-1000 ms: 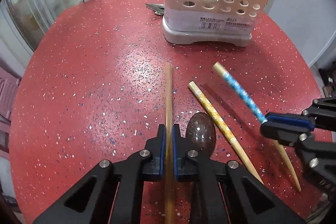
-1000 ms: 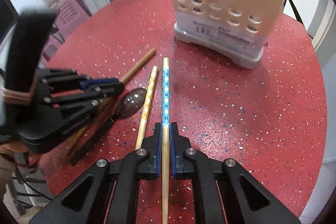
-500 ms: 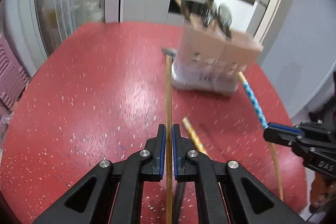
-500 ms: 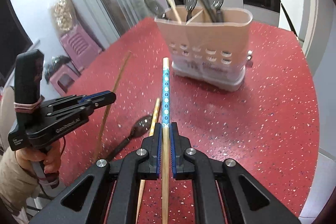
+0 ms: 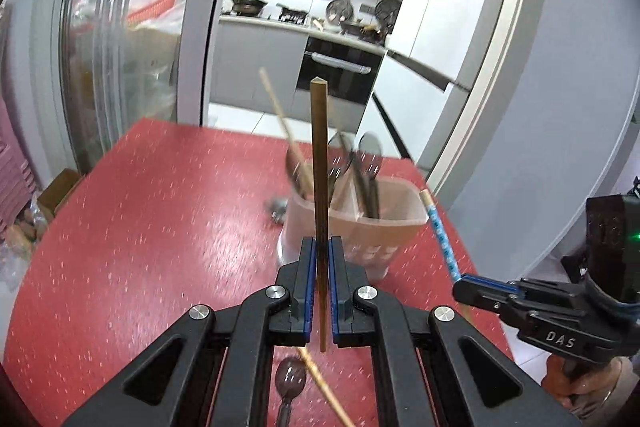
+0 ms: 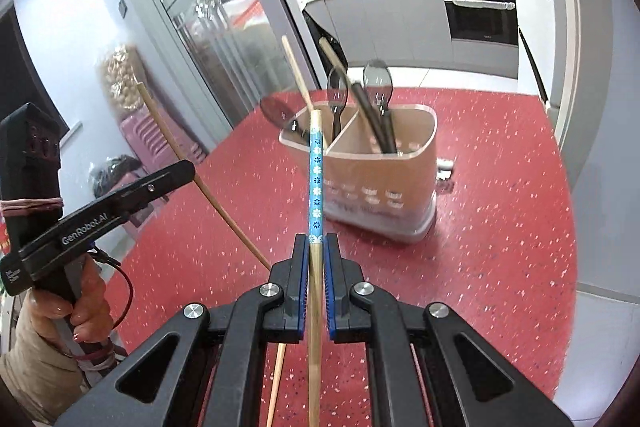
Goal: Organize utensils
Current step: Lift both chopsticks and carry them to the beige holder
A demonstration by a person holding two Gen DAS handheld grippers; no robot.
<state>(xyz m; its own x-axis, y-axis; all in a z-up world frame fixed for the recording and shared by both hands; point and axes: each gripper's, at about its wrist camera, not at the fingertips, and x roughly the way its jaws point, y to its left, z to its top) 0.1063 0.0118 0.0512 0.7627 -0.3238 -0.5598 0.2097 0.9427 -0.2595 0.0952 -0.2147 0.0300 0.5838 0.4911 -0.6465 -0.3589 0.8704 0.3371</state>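
Brown and plain, one chopstick is sitting tight between the closed jaws of the left gripper, with its top end pointing up and away and its thin end poking out below the pads. A second chopstick, blue with little white flowers, is being pinched the same way by the right gripper, whose jaws are also closed on it. Both sticks are hanging in the air above the red table, not touching it. Just ahead, the pink holder is standing on the table, and it is already keeping spoons and a couple of pale chopsticks in its two sides. Lower down, a dark spoon and a yellow chopstick are lying on the table, waiting for their turn. I think the job now is carrying the two sticks over to the holder. To do it well, each hand should be keeping its grip firm, tipping its stick so one end is pointing down, and aiming for the side with the chopsticks, not the spoons. Going slowly should help, since a long stick could bump the rim or the spoons and push the holder over.
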